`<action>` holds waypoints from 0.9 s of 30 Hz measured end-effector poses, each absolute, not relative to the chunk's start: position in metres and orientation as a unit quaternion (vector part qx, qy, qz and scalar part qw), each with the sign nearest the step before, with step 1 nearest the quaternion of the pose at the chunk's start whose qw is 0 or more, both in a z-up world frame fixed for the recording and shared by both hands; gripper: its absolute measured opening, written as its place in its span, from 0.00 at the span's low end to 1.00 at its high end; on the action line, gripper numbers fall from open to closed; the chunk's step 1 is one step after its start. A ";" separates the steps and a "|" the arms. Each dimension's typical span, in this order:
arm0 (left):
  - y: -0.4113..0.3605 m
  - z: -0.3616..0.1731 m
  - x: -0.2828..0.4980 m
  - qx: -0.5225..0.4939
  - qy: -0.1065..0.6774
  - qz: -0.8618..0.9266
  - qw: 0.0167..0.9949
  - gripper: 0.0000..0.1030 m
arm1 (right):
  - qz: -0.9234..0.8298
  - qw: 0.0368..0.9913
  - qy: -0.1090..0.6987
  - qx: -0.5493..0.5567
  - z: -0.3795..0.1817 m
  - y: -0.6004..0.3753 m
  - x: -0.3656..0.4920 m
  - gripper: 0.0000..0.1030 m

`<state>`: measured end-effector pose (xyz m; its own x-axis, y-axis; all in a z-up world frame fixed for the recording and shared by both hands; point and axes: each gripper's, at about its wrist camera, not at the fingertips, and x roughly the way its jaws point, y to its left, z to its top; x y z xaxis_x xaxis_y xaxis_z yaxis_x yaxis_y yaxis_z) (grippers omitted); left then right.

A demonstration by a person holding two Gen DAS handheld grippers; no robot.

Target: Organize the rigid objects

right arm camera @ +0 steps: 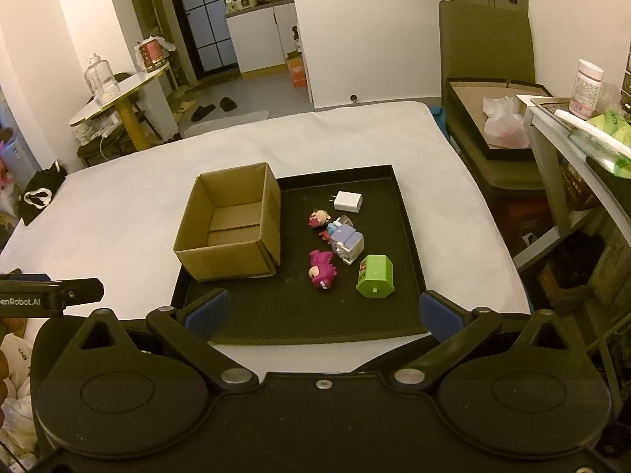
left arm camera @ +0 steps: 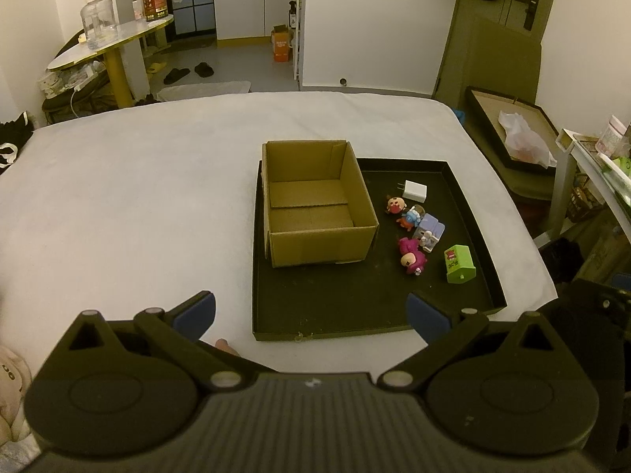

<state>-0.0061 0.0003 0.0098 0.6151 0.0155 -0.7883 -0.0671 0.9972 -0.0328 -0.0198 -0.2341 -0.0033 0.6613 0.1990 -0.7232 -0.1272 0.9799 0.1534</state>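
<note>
Nearest the lenses, both grippers are seen held low over the near edge of a white-covered bed (left arm camera: 118,197). On the left gripper (left arm camera: 311,313) the blue-padded fingers (left arm camera: 197,311) are spread wide with nothing between them; the right gripper (right arm camera: 323,311) is likewise splayed and empty, its pads (right arm camera: 439,313) set over the near rim of the tray.

Item 1: black shallow tray (right arm camera: 299,315), laid flat on the bed.

Item 2: open cardboard box (right arm camera: 232,220), stood upright in the tray's left part, nothing seen inside.

Item 3: white plug-in charger (right arm camera: 349,201), laid toward the tray's far side, prongs pointed at the box.

Item 4: small figure with a pink face (right arm camera: 316,217), lying just near of the charger.

Item 5: blue-and-red figure (right arm camera: 330,230), pressed against the lilac block toy (right arm camera: 348,245), which is tipped over.

Item 6: magenta dinosaur figure (right arm camera: 321,274), lying on its side, just beside the lilac block.

Item 7: green house-shaped toy (right arm camera: 374,276), lying on its side to the right of the dinosaur, apart from it.

All toys are grouped in the tray's right part, outside the box and clear of both grippers.
</note>
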 end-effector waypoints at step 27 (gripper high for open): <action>0.001 0.010 -0.006 -0.036 0.441 0.024 0.896 0.99 | 0.080 0.911 0.403 0.040 -0.010 -0.230 -0.022 1.00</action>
